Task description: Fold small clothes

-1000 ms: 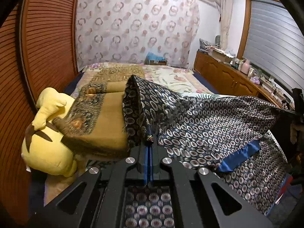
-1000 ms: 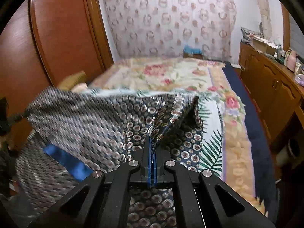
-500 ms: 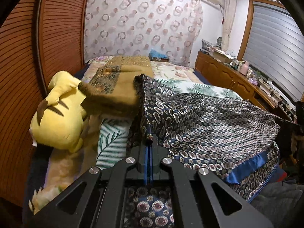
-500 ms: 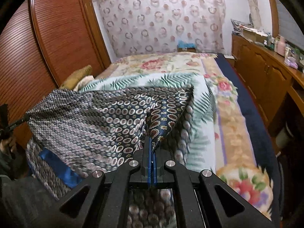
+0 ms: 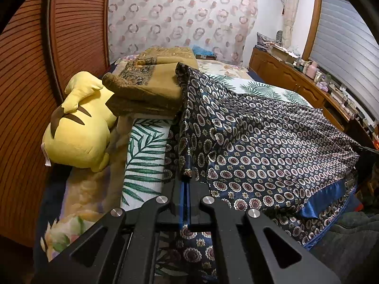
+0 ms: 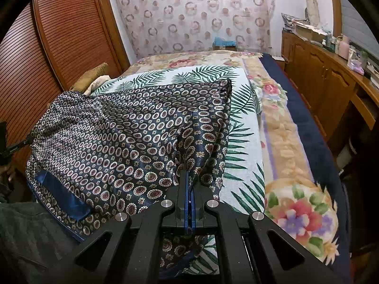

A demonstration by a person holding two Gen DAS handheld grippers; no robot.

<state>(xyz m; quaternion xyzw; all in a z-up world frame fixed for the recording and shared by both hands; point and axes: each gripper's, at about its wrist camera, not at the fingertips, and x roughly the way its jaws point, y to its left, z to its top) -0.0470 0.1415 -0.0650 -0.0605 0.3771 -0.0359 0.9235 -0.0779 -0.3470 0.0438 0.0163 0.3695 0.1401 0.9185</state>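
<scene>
Bedroom walls frame the scene: a louvred wooden wardrobe [image 5: 30, 75] on one side, a ring-patterned curtain [image 5: 180, 19] at the far end, and a wooden sideboard [image 6: 322, 80] along the other side. Between them stands a bed [image 6: 296, 146] with a flowered cover, and on that cover lies a white sheet printed with green palm leaves [image 6: 241, 127].

Spread across the palm-leaf sheet is the dark patterned garment [image 5: 272, 137], navy with rows of small oval medallions and a plain blue band [image 5: 324, 201] at its near hem. Its far part rests on the sheet; its two near corners are lifted. The left gripper [image 5: 186, 179] has its jaws pressed together on one corner, the cloth rising from them in a ridge. The right gripper [image 6: 189, 177] is likewise clamped on the other corner, with fabric bunched just above its tips.

Beside the sheet, toward the wardrobe, a yellow plush toy [image 5: 78, 127] leans against a folded brown blanket [image 5: 146, 87], which touches the garment's far edge.
</scene>
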